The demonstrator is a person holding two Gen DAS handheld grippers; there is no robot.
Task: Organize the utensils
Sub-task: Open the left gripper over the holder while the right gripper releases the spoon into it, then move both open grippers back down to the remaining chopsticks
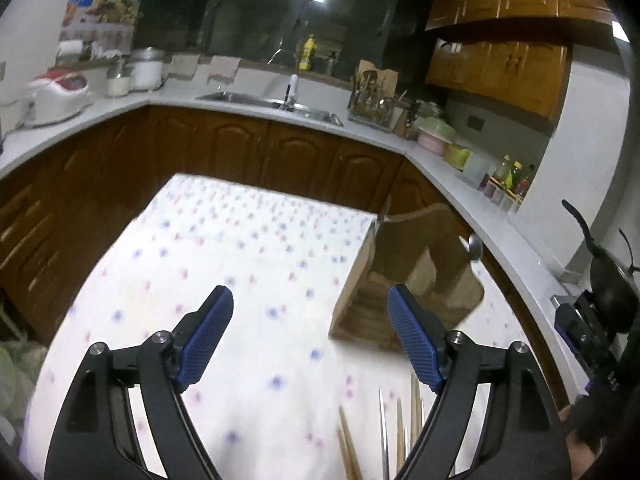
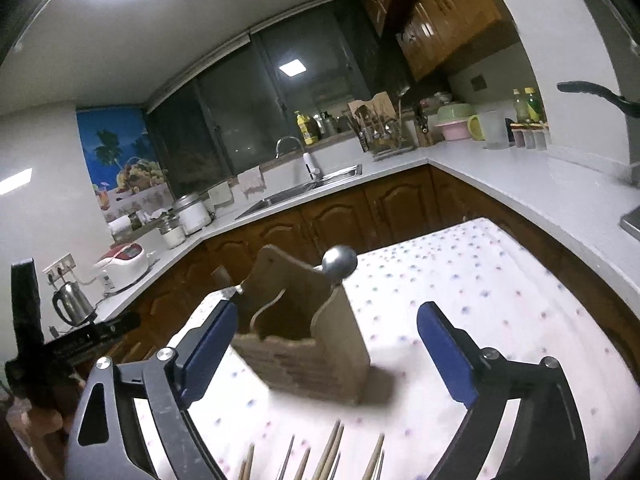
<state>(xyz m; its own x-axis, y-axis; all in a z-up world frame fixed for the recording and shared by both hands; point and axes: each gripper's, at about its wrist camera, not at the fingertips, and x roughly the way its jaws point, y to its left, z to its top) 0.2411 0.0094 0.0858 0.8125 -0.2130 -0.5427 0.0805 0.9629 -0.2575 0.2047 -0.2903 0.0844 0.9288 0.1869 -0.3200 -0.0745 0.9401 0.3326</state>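
A wooden utensil holder (image 2: 304, 344) stands on a table with a white dotted cloth (image 2: 480, 300). A metal spoon (image 2: 339, 264) sticks out of it, bowl end up. Several wooden chopsticks and metal utensils (image 2: 332, 460) lie on the cloth at the near edge. My right gripper (image 2: 326, 352) is open and empty, its fingers either side of the holder, above the table. In the left wrist view my left gripper (image 1: 310, 340) is open and empty over the cloth, with the holder (image 1: 408, 292) to its right and the chopsticks (image 1: 396, 432) near its right finger.
An L-shaped white counter (image 1: 240, 96) with brown cabinets runs behind the table, with a sink (image 2: 304, 188), a rice cooker (image 1: 56, 96), a kettle (image 2: 72, 304), a dish rack (image 1: 372, 104) and bottles (image 1: 508, 180). A black pan (image 1: 612, 280) sits at the right.
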